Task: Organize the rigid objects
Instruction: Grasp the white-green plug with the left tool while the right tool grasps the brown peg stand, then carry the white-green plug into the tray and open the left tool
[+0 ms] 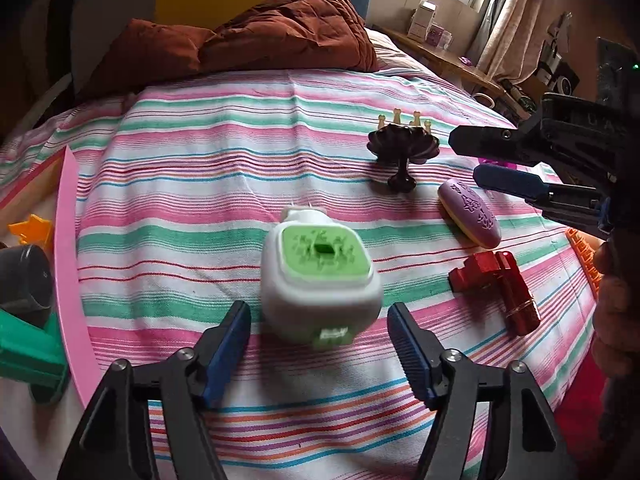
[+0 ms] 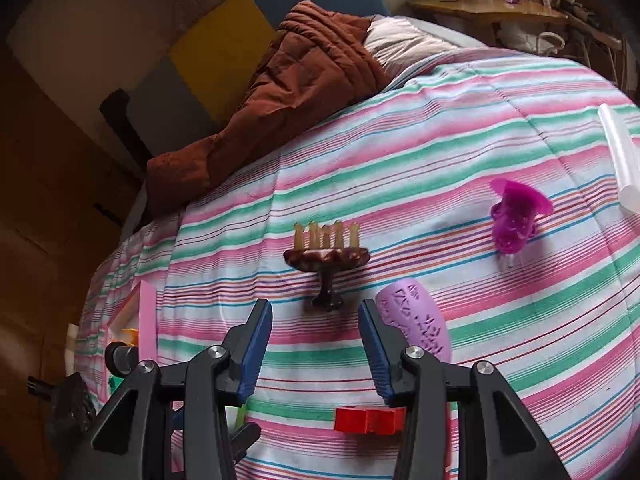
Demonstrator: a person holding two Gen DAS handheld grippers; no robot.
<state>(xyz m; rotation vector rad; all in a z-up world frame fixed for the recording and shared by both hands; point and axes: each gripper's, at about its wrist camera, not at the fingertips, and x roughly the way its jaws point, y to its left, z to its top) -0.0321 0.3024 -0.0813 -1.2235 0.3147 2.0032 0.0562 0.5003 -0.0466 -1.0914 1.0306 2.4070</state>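
The left gripper [image 1: 320, 332] stands released, its jaws flanking the white-and-green plug [image 1: 318, 276] lying on the striped sheet [image 1: 200, 184]; best to centre on the body and close squarely so it can't tip. The right gripper [image 2: 316, 340] hangs empty and unclenched near the dark stand [image 2: 326, 264]. This is a bed, brown quilt [image 1: 260, 36] behind, window beyond.

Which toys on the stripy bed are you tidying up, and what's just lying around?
For tidying: white-and-green piece, red piece, purple oval, brown stand, magenta piece, pink bin.

Just lying about: brown quilt, pillow, shelf, curtain.
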